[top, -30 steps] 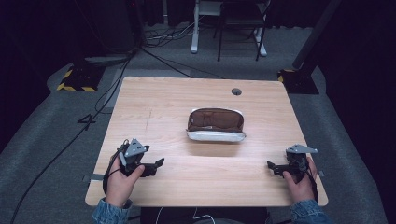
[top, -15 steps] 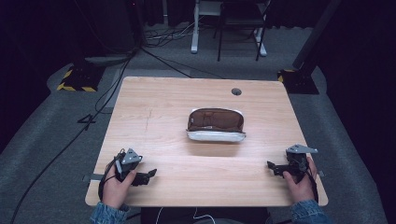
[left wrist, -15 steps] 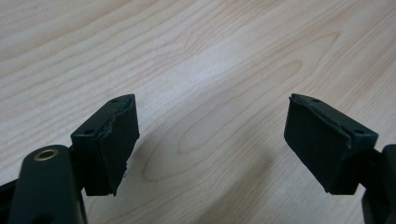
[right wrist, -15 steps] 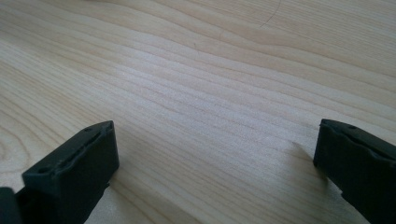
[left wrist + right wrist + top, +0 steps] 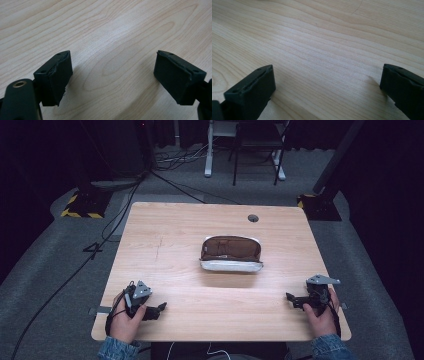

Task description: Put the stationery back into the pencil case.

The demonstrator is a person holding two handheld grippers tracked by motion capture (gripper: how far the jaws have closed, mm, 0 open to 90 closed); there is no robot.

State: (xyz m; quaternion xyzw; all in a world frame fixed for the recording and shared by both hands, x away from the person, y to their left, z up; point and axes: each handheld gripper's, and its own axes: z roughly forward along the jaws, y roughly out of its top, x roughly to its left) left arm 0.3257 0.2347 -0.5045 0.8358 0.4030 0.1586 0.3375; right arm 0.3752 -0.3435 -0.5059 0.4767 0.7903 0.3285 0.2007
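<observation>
A brown pouch with a white underside (image 5: 231,253) lies open in the middle of the wooden table (image 5: 170,240). My left gripper (image 5: 159,309) rests low at the table's near left corner, open, its black jaws spread over bare wood (image 5: 112,72). At the near right corner sits my right gripper (image 5: 291,299), also open, jaws wide apart above the wood grain (image 5: 327,82). Both point inward toward the table's centre and hold nothing. The pouch lies well away from both.
A small round grommet (image 5: 253,218) is set in the table near its far edge. Beyond the table, cables (image 5: 120,210) run across the grey floor, with stand bases (image 5: 82,202) at left and a chair frame (image 5: 245,150) behind.
My left gripper has dropped back toward the near left corner and now sits lower on the table. The right gripper and the pouch have stayed put.
</observation>
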